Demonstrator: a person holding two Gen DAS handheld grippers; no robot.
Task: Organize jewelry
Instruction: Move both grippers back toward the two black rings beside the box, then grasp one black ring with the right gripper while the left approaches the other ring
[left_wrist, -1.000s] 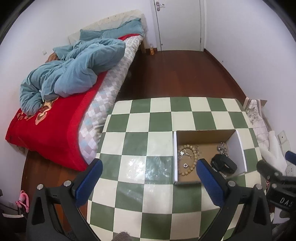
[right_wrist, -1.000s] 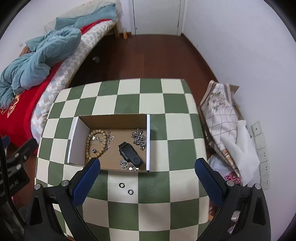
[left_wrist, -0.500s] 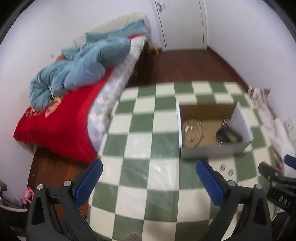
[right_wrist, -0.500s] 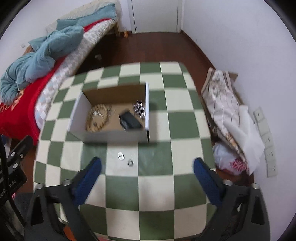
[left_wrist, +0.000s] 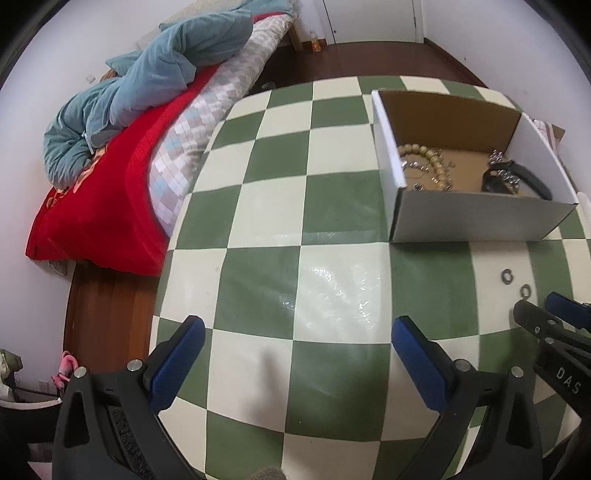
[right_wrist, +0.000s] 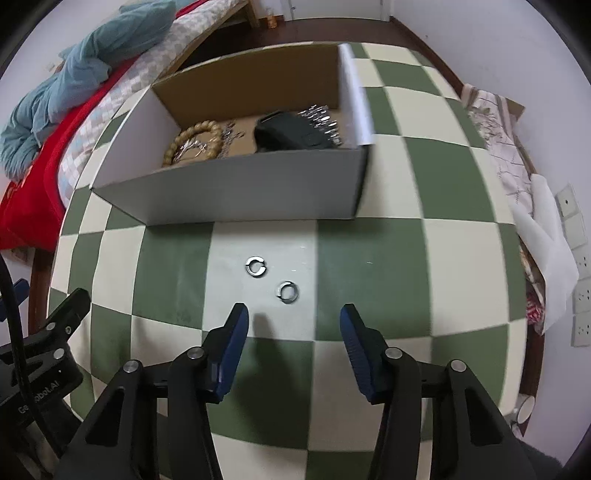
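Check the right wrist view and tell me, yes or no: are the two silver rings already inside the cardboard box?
No. Both silver rings lie on the checkered tablecloth, in front of the cardboard box.

Soft, even daylight — glare patch on the checkered tablecloth (left_wrist: 332, 288); fisheye-bent edges, slight motion blur in the right view.

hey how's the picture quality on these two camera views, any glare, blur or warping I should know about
Left wrist view: window glare on the glossy checkered tablecloth, and strong fisheye bending of the squares. Right wrist view: motion smear on the right edge of the cardboard box, while the two silver rings on the cloth read sharp; corners are vignetted black in both views.
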